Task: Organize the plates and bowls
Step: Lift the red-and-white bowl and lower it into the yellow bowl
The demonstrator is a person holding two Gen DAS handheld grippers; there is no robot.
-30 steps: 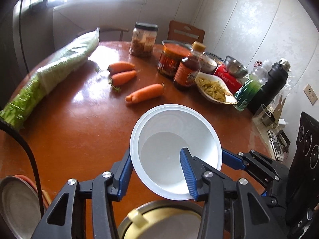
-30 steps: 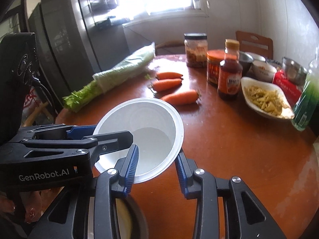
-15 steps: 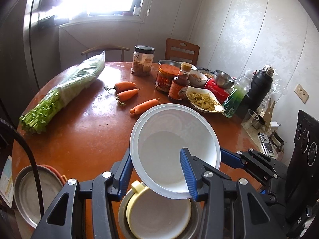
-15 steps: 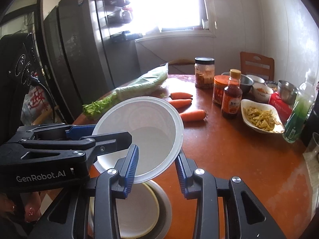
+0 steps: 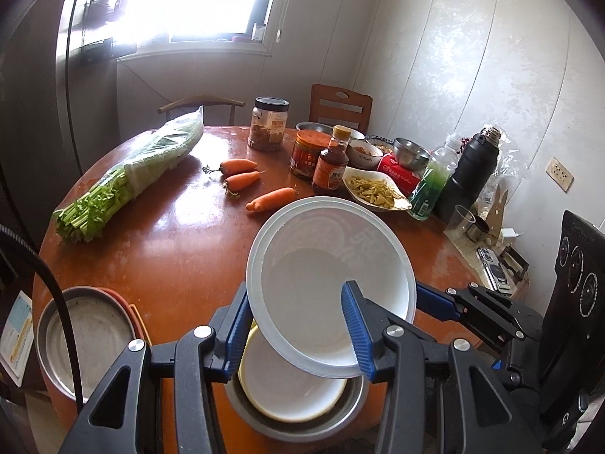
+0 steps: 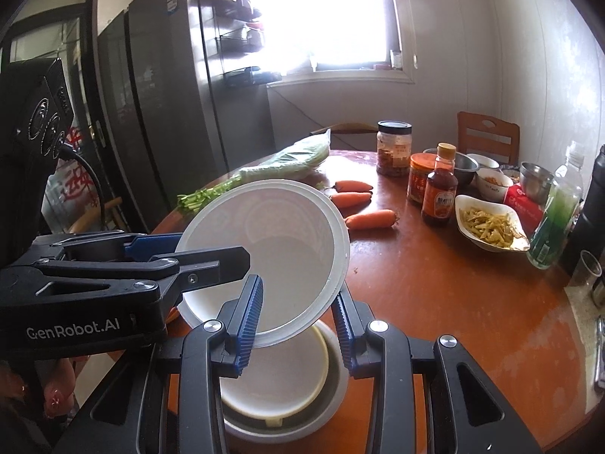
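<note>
Two grippers (image 5: 298,325) (image 6: 298,316) on white bowl (image 5: 329,283)

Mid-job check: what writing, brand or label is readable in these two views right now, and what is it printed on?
"GenRobot.AI": white letters on the side of the left tool, seen in the right wrist view.
Sauce bottle label: print too small to read.
Red-lidded jar label: blurred.
Red box: white marks, unreadable.
Green bottle label: unreadable.
Red characters on a bag by the fridge: not clear enough to read.

Daylight floods through the blown-out window (image 5: 196,0), glaring off the table (image 5: 181,242); fisheye edges curve and darken.
</note>
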